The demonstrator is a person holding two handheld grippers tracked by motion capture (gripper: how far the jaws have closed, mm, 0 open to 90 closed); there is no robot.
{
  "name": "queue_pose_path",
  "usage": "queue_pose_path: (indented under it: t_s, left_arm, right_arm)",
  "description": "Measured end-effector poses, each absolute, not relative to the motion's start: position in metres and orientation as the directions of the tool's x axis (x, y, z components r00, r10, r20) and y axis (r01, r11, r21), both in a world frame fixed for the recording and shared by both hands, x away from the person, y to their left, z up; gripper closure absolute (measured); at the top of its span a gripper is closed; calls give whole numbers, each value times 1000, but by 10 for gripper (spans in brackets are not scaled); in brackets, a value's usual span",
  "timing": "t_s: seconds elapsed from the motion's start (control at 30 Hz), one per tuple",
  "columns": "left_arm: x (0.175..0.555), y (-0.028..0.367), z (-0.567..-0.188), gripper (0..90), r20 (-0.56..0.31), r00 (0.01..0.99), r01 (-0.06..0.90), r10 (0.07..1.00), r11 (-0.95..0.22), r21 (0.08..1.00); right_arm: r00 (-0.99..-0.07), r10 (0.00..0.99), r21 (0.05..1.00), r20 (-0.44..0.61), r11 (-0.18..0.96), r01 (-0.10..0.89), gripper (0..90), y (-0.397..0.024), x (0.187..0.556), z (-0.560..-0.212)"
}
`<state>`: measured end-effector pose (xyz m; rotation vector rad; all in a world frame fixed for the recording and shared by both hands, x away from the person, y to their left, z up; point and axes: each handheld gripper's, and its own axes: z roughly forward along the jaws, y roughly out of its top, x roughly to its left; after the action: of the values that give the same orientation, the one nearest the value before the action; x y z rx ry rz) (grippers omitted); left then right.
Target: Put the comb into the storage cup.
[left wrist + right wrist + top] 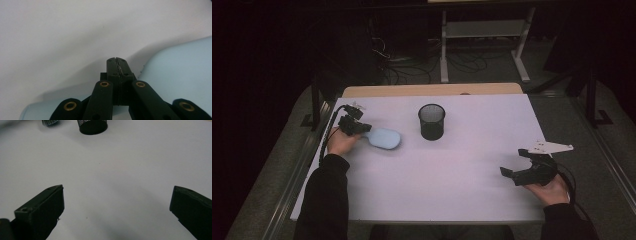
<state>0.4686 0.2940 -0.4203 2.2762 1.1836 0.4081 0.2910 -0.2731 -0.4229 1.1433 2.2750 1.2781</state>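
A light blue soft pouch (384, 138) lies on the white table (462, 195) at the left. My left gripper (361, 128) is at its left end, jaws pressed together with a thin pale sliver between them. In the left gripper view the shut gripper (117, 62) sits over the pouch (180, 75), which spreads to the right and beneath. A black mesh cup (431, 121) stands upright at the table's middle back. My right gripper (512, 161) rests open near the right front, nothing between its jaws; in its own view the gripper (117, 195) points toward the cup (92, 126).
A wooden board edge (432, 90) shows behind the white surface. Beyond the table are dark floor, cables and a white metal frame (484, 45). A grey ridged object (50, 122) shows at the top left of the right gripper view.
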Motion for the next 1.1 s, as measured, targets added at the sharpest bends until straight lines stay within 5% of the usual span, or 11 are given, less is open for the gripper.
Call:
queue_pose_path:
  t_s: [1.1]
  left_arm:
    - [451,300,-416,900,84,576,660,813,-523,538]
  right_arm:
    - [-652,750,811,112,311,496,0,-268,291,-423]
